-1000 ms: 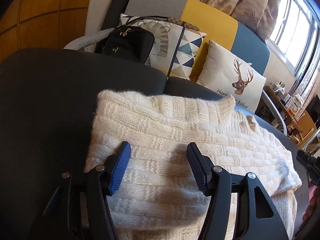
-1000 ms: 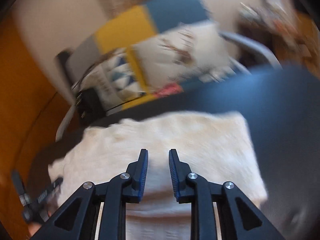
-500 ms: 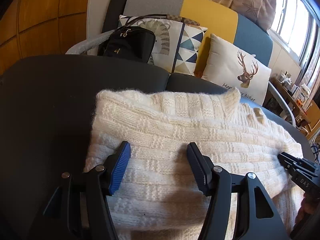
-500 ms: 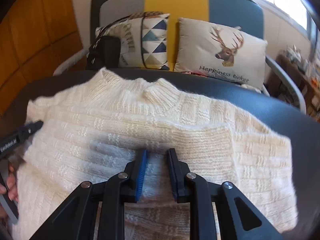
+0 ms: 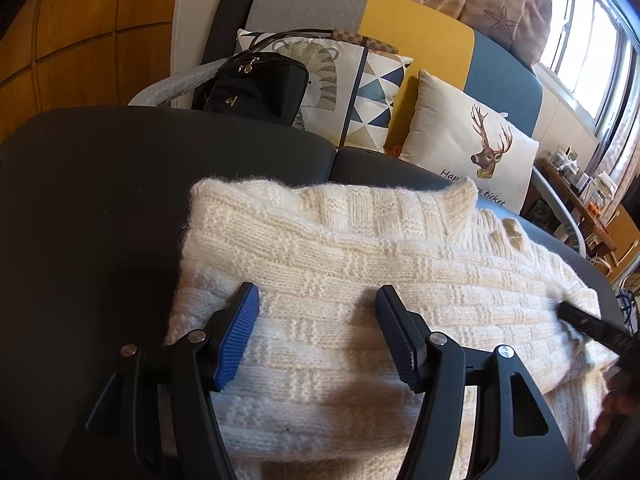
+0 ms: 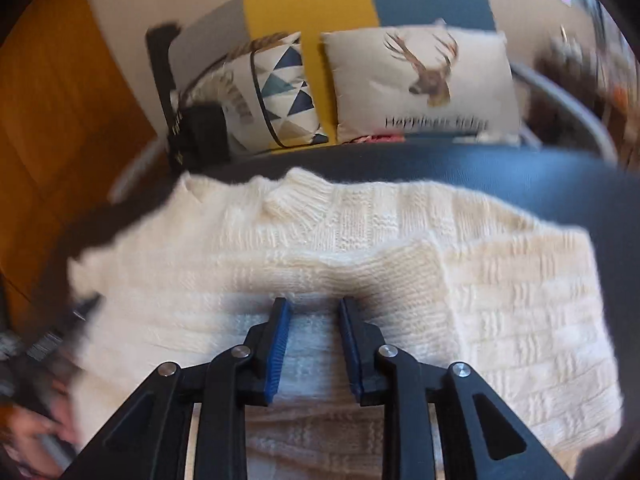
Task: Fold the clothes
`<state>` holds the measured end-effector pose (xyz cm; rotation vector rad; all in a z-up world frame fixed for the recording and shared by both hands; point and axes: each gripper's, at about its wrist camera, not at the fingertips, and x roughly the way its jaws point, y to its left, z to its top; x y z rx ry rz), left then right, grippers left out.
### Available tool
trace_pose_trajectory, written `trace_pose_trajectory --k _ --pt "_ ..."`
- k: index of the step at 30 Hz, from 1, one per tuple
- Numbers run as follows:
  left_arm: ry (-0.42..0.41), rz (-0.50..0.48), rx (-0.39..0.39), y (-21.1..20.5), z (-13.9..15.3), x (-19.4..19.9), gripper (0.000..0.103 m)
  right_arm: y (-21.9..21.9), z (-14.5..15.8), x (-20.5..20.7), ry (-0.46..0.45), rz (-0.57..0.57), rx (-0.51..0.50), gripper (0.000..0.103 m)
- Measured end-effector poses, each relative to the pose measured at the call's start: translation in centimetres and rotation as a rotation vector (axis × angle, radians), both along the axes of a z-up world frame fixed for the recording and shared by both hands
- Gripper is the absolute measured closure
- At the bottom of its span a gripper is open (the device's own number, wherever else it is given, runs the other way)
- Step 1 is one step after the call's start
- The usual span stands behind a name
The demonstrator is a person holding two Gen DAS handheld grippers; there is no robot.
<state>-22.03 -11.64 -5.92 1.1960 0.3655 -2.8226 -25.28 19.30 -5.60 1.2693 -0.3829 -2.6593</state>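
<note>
A cream knitted sweater (image 5: 360,248) lies on the dark padded surface (image 5: 100,200), collar toward the sofa, with a sleeve folded across its body (image 6: 400,276). My left gripper (image 5: 316,292) hovers low over the sweater's left part. Its jaws are wide and opening, and only flat knit shows between them. My right gripper (image 6: 314,304) sits low over the middle of the sweater (image 6: 500,320), just behind the folded sleeve's edge. Its jaws are narrow and opening, and the pads do not pinch the knit. The right gripper's tip (image 5: 592,326) shows at the sweater's right side in the left wrist view.
Behind the surface stands a grey, yellow and blue sofa (image 5: 420,36) with a deer cushion (image 5: 472,148), a triangle-pattern cushion (image 5: 372,96) and a black bag (image 5: 256,84). A cluttered shelf (image 5: 580,192) and a window are at the right. A hand (image 6: 36,436) is at the lower left.
The right gripper has come down closer to the sweater, over the folded sleeve, and now appears at the right edge of the left wrist view. The left gripper has hardly moved.
</note>
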Motion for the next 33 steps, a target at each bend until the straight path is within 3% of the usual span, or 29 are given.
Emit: trace_pose_trajectory --k 2,9,12,16,19,22,24,29,33 --pt "-0.002 0.0 -0.007 0.1 0.0 0.0 0.038 1.0 0.8 1.3 0.001 -0.028 -0.043 0.077" --pt "-0.024 -0.026 -0.005 0.1 1.3 0.5 0.037 0.9 1.2 7.4 0.0 0.009 0.087 0.077" --pt "0.026 -0.027 0.01 0.4 2.9 2.9 0.037 0.5 0.9 9.9 -0.016 0.019 0.131 0.077" --pt "0.058 -0.112 0.036 1.9 3.5 7.2 0.037 -1.1 -0.4 11.9 -0.018 0.068 0.17 0.077" --pt "-0.021 -0.201 -0.031 3.4 1.7 9.3 0.037 -2.7 -1.1 12.6 -0.004 0.107 0.254 0.076" --pt "-0.057 -0.223 -0.108 3.4 0.1 10.2 0.033 -3.7 -1.6 13.1 0.014 0.143 0.341 0.075" --pt "-0.08 -0.191 -0.078 2.6 -0.5 10.0 0.025 -3.4 -1.9 13.2 0.021 0.156 0.339 0.075" --pt "-0.076 -0.182 -0.074 2.5 -0.1 10.7 0.025 -2.4 -1.6 13.3 0.021 0.141 0.291 0.073" --pt "-0.061 -0.155 -0.072 3.5 0.7 12.7 0.025 -2.9 0.0 15.6 0.045 0.128 0.335 0.072"
